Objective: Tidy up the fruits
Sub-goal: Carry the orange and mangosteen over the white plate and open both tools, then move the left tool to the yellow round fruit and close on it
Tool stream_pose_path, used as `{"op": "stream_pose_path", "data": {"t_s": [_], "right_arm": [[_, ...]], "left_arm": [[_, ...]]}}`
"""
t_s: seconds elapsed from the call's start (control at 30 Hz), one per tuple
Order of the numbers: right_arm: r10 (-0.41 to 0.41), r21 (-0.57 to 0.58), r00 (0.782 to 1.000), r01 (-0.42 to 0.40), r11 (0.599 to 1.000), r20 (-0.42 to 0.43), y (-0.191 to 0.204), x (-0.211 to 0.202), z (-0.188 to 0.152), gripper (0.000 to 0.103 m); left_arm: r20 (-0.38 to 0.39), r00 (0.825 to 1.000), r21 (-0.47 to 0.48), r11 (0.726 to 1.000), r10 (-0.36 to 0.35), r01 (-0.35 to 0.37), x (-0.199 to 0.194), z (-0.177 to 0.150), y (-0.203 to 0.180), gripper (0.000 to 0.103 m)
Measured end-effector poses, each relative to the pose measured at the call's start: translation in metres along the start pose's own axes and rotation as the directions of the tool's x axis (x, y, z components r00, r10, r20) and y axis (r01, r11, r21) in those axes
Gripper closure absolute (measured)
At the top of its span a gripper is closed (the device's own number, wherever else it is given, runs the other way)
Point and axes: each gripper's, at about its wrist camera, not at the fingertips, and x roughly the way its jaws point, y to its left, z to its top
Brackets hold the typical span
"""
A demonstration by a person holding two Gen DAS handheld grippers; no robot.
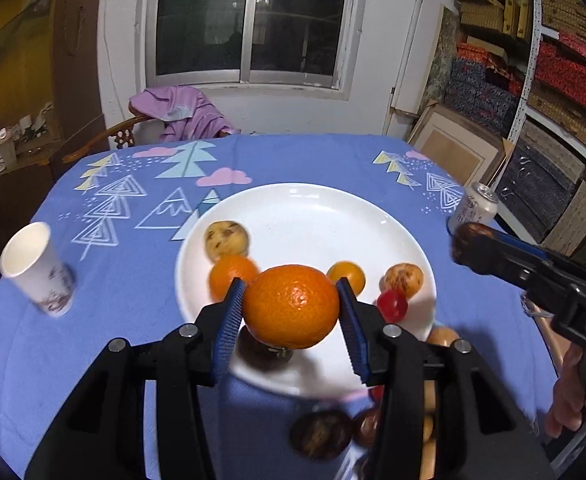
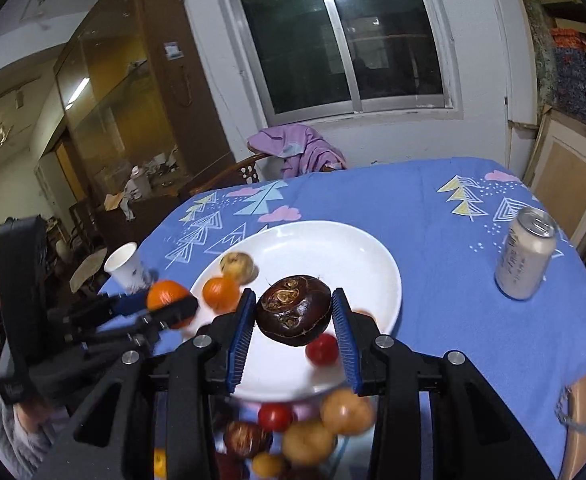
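A blue tree-patterned tabletop [image 1: 313, 160] carries a white plate [image 1: 325, 216] holding several fruits. The left tool [image 1: 291, 306] clamps an orange [image 1: 291, 304] above the plate's near edge, while the right tool [image 2: 293, 312] grips a dark brown fruit [image 2: 293, 308] above the plate.

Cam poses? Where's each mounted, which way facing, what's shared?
Left wrist: on the left gripper, looking down-forward over the orange it holds to the white plate; the right gripper enters at right.
Right wrist: on the right gripper, holding a dark round fruit; the left gripper shows at left.
Shared: plate, paper cup, can, window.
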Motion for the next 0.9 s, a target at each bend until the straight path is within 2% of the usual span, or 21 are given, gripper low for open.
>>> {"op": "stream_pose_path", "data": {"t_s": [0.2, 0.3, 0.33, 0.37, 0.4, 0.43, 0.57, 0.6, 0.63, 0.67, 0.77, 0.9], "right_arm": [[-0.049, 0.053, 0.992, 0.056, 0.997, -0.117, -0.022, 0.080, 0.012, 0.063], [-0.031, 0.093, 0.983, 0.049, 0.994, -0.183, -0.034, 0.107, 0.009, 0.063], [-0.027, 0.110, 0.983, 0.048, 0.993, -0.184, -0.036, 0.110, 0.007, 0.061], [-0.028, 0.129, 0.985, 0.050, 0.990, -0.170, -0.039, 0.109, 0.005, 0.057], [-0.030, 0.138, 0.986, 0.053, 0.989, -0.166, -0.041, 0.107, 0.005, 0.051], [-0.031, 0.141, 0.986, 0.054, 0.988, -0.162, -0.041, 0.102, 0.005, 0.051], [-0.018, 0.125, 0.997, 0.026, 0.992, -0.069, -0.031, 0.057, 0.016, 0.049], [-0.013, 0.112, 0.999, 0.019, 0.994, -0.046, -0.027, 0.042, 0.015, 0.043], [-0.012, 0.099, 1.000, 0.015, 0.995, -0.023, -0.022, 0.027, 0.011, 0.037], [-0.012, 0.089, 1.000, 0.013, 0.996, -0.006, -0.020, 0.014, 0.007, 0.035], [-0.013, 0.096, 0.999, 0.009, 0.995, 0.042, -0.021, -0.022, -0.018, 0.031], [-0.048, 0.122, 0.997, 0.040, 0.992, 0.066, -0.036, -0.051, -0.059, 0.028]], "left_arm": [[-0.114, 0.993, 0.033, 0.999, 0.013, -0.009, 0.060, 0.000, -0.012, 0.057], [-0.148, 0.989, 0.039, 0.999, 0.000, 0.005, 0.074, -0.007, -0.010, 0.057], [-0.150, 0.989, 0.035, 0.999, -0.004, 0.009, 0.076, -0.008, -0.009, 0.053], [-0.142, 0.990, 0.029, 1.000, -0.002, 0.006, 0.075, -0.009, -0.007, 0.043], [-0.124, 0.992, 0.019, 1.000, 0.000, 0.002, 0.071, -0.008, -0.005, 0.040], [-0.112, 0.994, 0.010, 1.000, -0.004, 0.005, 0.067, -0.007, -0.003, 0.036], [-0.058, 0.998, -0.015, 1.000, -0.011, 0.010, 0.036, -0.003, 0.004, 0.034], [-0.041, 0.999, -0.018, 1.000, -0.007, 0.006, 0.025, -0.005, 0.006, 0.031], [-0.023, 1.000, -0.021, 1.000, 0.000, -0.001, 0.014, -0.009, 0.009, 0.024], [-0.008, 1.000, -0.024, 1.000, 0.005, -0.005, 0.004, -0.014, 0.012, 0.019], [0.011, 1.000, -0.007, 1.000, 0.028, -0.028, -0.024, -0.042, 0.019, 0.018], [0.013, 0.999, 0.047, 0.998, 0.036, -0.036, -0.056, -0.091, 0.019, 0.018]]}}
